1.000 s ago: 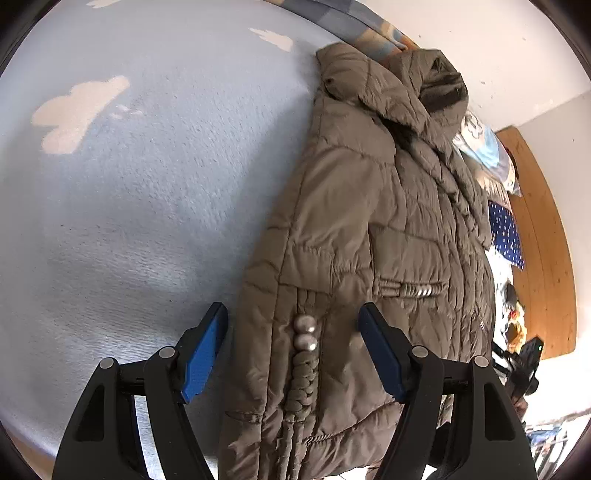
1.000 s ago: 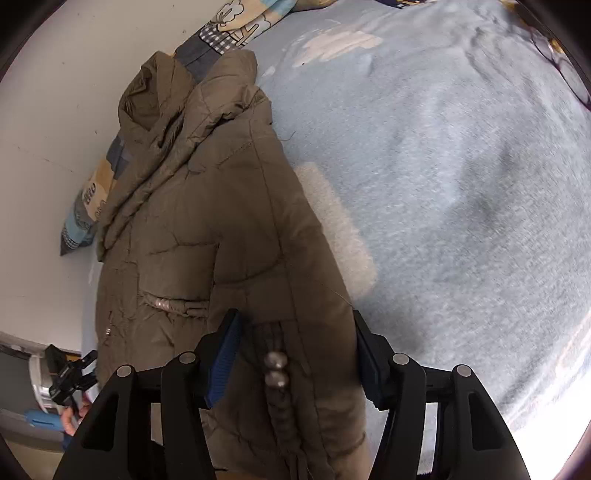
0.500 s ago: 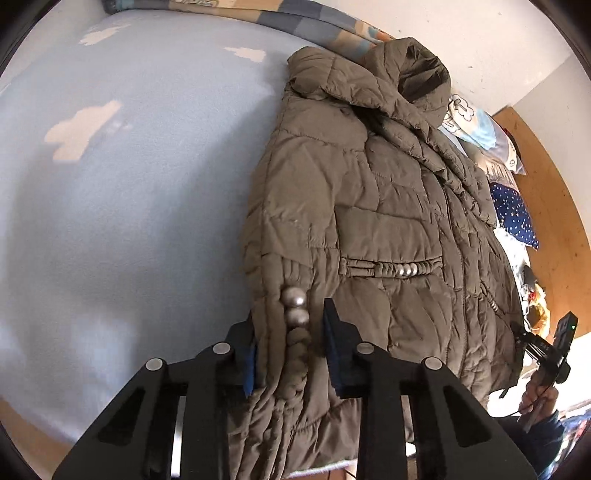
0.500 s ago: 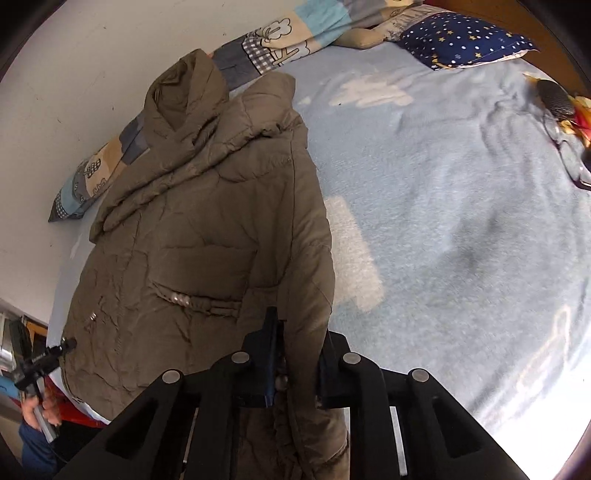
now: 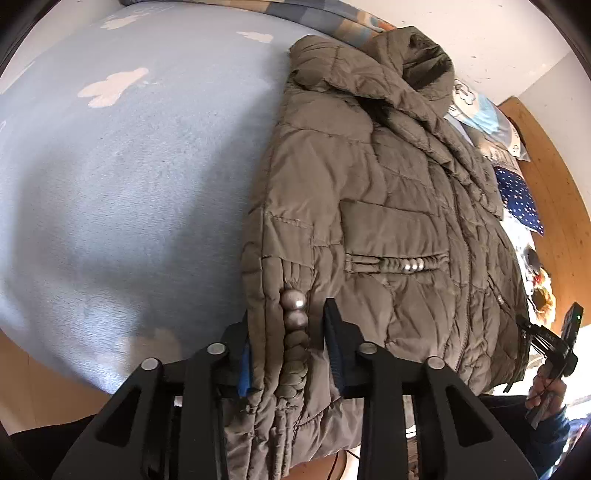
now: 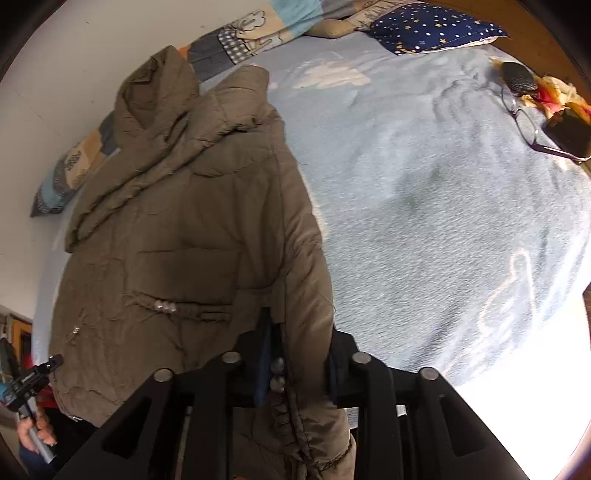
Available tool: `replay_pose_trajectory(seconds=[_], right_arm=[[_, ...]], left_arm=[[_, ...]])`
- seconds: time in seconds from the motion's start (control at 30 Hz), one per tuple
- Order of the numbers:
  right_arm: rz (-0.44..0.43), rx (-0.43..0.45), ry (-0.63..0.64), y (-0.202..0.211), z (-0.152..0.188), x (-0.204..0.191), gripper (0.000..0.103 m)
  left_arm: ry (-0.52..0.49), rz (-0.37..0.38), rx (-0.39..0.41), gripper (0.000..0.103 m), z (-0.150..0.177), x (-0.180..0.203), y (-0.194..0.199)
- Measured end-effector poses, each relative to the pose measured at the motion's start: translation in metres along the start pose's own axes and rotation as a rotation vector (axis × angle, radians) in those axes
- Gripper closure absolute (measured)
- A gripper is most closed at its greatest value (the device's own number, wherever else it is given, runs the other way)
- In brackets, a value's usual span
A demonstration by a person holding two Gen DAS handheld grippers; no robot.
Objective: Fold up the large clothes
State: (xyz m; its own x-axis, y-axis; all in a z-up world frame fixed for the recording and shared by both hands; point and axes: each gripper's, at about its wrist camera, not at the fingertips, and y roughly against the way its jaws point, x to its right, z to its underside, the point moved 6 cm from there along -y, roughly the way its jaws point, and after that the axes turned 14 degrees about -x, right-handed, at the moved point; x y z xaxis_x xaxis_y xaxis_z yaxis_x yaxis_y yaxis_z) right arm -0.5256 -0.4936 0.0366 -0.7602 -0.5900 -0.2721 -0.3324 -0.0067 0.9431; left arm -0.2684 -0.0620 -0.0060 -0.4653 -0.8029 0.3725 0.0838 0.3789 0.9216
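- The olive quilted jacket (image 5: 388, 206) is lying front-up on the light blue cloud-print blanket (image 5: 129, 184), its hood (image 5: 417, 62) reaching toward the far edge of the bed by the wall; its hem is hanging over the near edge.
- The left gripper (image 5: 288, 350) is pinching one sleeve cuff, its blue-padded jaws pressing the fabric on either side of a row of round metal buttons (image 5: 293, 308).
- The right gripper (image 6: 295, 365) is clamping the other sleeve cuff (image 6: 306, 332); the jaws are pressing in on the bunched fabric.
- A star-print navy pillow (image 6: 432, 26) is sitting at the far edge of the bed; a pair of glasses (image 6: 524, 122) is lying near the right edge, just beside a dark case (image 6: 519, 77).
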Motion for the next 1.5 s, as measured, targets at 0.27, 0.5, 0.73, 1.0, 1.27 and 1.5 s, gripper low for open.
replay_pose_trajectory(seconds=[0.27,0.5,0.73,1.0,1.27,1.5], right_arm=[[0.037,0.102,-0.022,0.030,0.000,-0.010,0.046],[-0.050,0.220,0.011,0.067,0.004,-0.041,0.046],[-0.103,0.249,0.122,0.094,0.018,-0.098,0.046],[-0.204,0.298,0.210,0.142,0.014,-0.153,0.046],[-0.225,0.297,0.304,0.168,-0.005,-0.201,0.046],[-0.249,0.323,0.324,0.200,-0.053,-0.220,0.046]], left_arm=[[0.001,-0.066,0.123,0.039,0.001,0.012,0.037],[-0.045,-0.060,0.256,0.038,0.004,0.040,0.095],[-0.122,-0.032,0.353,0.036,-0.004,0.092,0.147],[-0.234,-0.056,0.417,0.035,-0.013,0.158,0.191],[-0.290,-0.061,0.448,0.031,-0.052,0.206,0.216],[-0.289,-0.052,0.377,0.031,-0.117,0.237,0.208]])
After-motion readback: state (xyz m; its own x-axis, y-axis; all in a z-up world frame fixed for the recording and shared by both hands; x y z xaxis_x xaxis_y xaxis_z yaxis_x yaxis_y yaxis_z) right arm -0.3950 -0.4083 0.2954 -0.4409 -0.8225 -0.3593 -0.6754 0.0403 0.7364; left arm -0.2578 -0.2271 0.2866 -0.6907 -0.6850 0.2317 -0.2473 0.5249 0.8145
